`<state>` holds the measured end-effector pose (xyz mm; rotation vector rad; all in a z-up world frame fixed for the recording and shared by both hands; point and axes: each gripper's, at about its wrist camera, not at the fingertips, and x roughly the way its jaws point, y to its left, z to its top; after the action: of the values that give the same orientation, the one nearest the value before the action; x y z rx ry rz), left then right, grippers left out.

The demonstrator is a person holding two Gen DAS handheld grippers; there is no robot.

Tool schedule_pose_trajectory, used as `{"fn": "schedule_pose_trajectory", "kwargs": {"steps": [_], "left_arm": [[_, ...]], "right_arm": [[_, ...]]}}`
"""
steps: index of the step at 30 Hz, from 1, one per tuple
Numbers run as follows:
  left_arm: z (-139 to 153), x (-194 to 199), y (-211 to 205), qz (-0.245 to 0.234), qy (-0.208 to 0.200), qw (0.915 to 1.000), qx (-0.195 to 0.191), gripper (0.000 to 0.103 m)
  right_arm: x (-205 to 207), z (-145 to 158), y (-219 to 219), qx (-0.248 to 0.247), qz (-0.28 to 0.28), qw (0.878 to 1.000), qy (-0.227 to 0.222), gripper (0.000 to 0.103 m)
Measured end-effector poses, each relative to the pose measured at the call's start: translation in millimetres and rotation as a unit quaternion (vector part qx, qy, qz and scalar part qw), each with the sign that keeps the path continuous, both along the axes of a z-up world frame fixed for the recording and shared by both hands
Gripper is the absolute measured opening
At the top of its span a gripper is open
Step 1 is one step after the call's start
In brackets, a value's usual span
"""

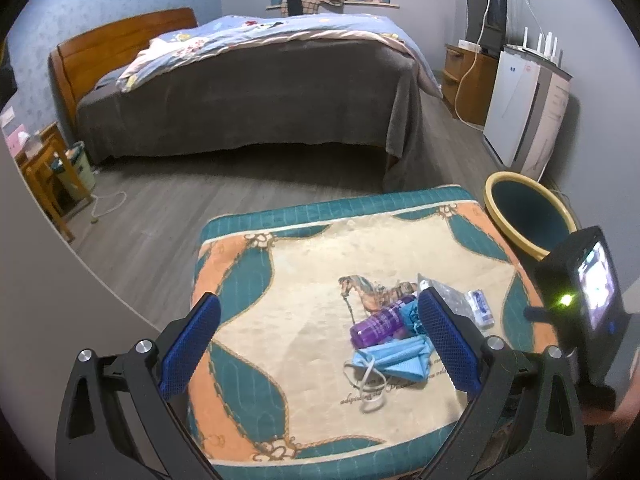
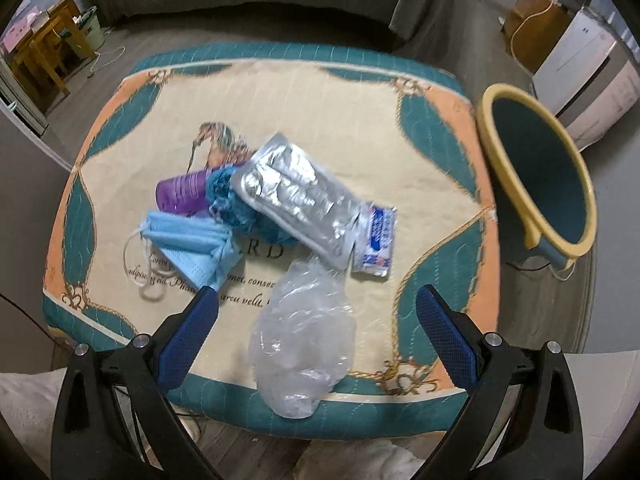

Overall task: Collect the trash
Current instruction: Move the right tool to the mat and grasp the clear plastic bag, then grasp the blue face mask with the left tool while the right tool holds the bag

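Trash lies on a cloth-covered table [image 2: 360, 80]: a purple bottle [image 2: 182, 192], a blue face mask [image 2: 188, 240], a crumpled teal wrapper [image 2: 228, 204], a silver foil pouch [image 2: 292, 192], a small blue-and-white packet [image 2: 376, 244] and a clear plastic bag [image 2: 304, 340]. My right gripper [image 2: 318, 300] is open and empty, just above the clear bag. My left gripper [image 1: 318, 308] is open and empty above the table [image 1: 280, 264]; the purple bottle [image 1: 378, 322] and mask [image 1: 390, 362] lie by its right finger.
A yellow-rimmed teal bin [image 2: 540, 164] stands tilted just right of the table, also in the left wrist view [image 1: 528, 216]. A bed [image 1: 248, 92] is behind, a white appliance [image 1: 524, 112] at the right wall, a wooden nightstand [image 1: 44, 176] at the left.
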<state>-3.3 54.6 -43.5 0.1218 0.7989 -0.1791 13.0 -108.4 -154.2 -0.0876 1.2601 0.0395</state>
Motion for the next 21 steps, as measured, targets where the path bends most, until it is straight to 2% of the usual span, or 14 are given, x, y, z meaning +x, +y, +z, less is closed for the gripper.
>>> {"fn": "schedule_pose_trajectory", "kwargs": {"steps": [2, 4, 5, 7, 8, 10, 12, 13, 16, 21], "left_arm": [[-1.2, 0.8, 0.8, 0.001, 0.003, 1.0, 0.0, 0.098], [-2.7, 1.1, 0.5, -0.001, 0.005, 1.0, 0.002, 0.098], [-2.9, 1.3, 0.5, -0.001, 0.006, 1.0, 0.003, 0.098], [-4.0, 1.7, -0.1, -0.003, 0.007, 1.0, 0.005, 0.098], [-4.5, 1.8, -0.6, -0.003, 0.007, 0.9999, 0.006, 0.098], [-6.2, 2.1, -2.2, -0.005, 0.009, 0.9999, 0.009, 0.098], [-9.1, 2.5, -4.1, -0.006, 0.015, 0.9998, 0.013, 0.098], [-11.0, 2.8, -4.8, -0.006, 0.018, 0.9997, 0.015, 0.098], [-19.1, 3.1, -5.6, -0.009, 0.026, 0.9995, 0.017, 0.098], [-48.8, 7.0, -19.0, -0.03, 0.059, 0.9973, 0.031, 0.098]], "right_arm": [[0.1, -5.2, 1.2, -0.007, 0.001, 1.0, 0.011, 0.093], [0.6, -10.6, 4.1, -0.014, 0.009, 1.0, 0.023, 0.075], [0.0, -11.6, 4.6, -0.013, 0.012, 0.999, 0.027, 0.07], [-0.6, -14.9, 5.3, -0.009, 0.015, 0.999, 0.037, 0.047], [-0.7, -16.1, 4.8, -0.006, 0.015, 0.999, 0.041, 0.041], [-0.8, -14.3, 3.1, 0.003, 0.014, 0.999, 0.041, 0.022], [0.5, -2.8, 2.0, 0.005, 0.019, 1.0, 0.025, 0.018], [2.9, 15.4, 1.1, 0.002, 0.023, 1.0, -0.003, 0.017], [9.9, 50.9, -0.2, 0.001, 0.044, 0.998, -0.043, 0.017], [30.3, 95.1, -14.5, 0.01, 0.064, 0.993, -0.096, 0.017]]}}
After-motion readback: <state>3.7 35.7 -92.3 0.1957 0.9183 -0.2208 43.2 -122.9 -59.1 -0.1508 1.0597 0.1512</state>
